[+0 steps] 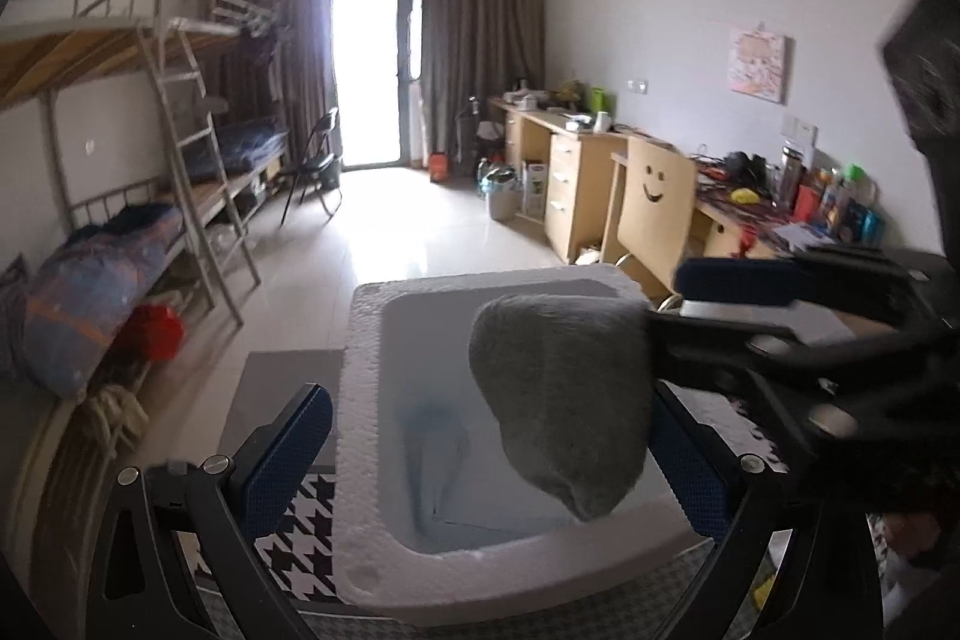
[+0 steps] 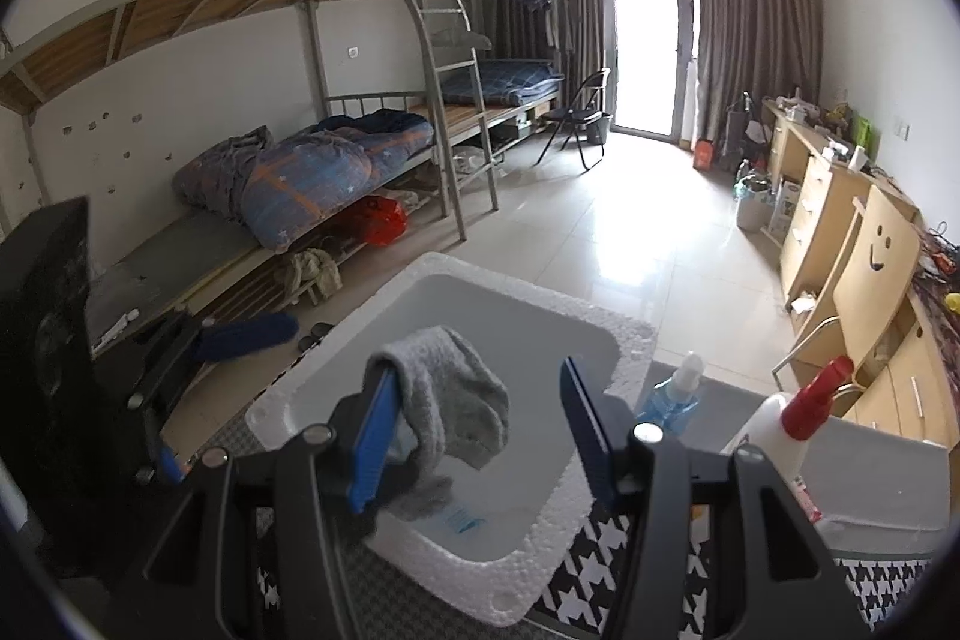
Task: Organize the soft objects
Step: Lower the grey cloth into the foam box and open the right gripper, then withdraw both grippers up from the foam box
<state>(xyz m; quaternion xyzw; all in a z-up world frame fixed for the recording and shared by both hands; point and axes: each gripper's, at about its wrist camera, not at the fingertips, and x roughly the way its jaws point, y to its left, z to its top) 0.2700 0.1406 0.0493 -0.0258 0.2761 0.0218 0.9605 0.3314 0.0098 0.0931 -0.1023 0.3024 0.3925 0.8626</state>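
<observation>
A grey sock (image 2: 447, 400) hangs over a white foam box (image 2: 540, 538). It is draped over the left finger (image 2: 372, 436) of my right gripper (image 2: 480, 430), whose jaws stand apart and do not press on it. In the left wrist view the sock (image 1: 558, 400) dangles from the right gripper (image 1: 672, 304), which reaches in from the right. My left gripper (image 1: 489, 460) is open wide in front of the foam box (image 1: 360, 400), with the sock hanging between its fingers and touching neither. Something pale blue (image 2: 462, 520) lies at the bottom of the box.
The box sits on a houndstooth cloth (image 2: 630, 550). A blue spray bottle (image 2: 672, 394) and a white bottle with a red cap (image 2: 810, 394) stand to its right. Bunk beds (image 2: 336, 160) line the left wall, and desks and a smiley chair (image 2: 882, 244) line the right.
</observation>
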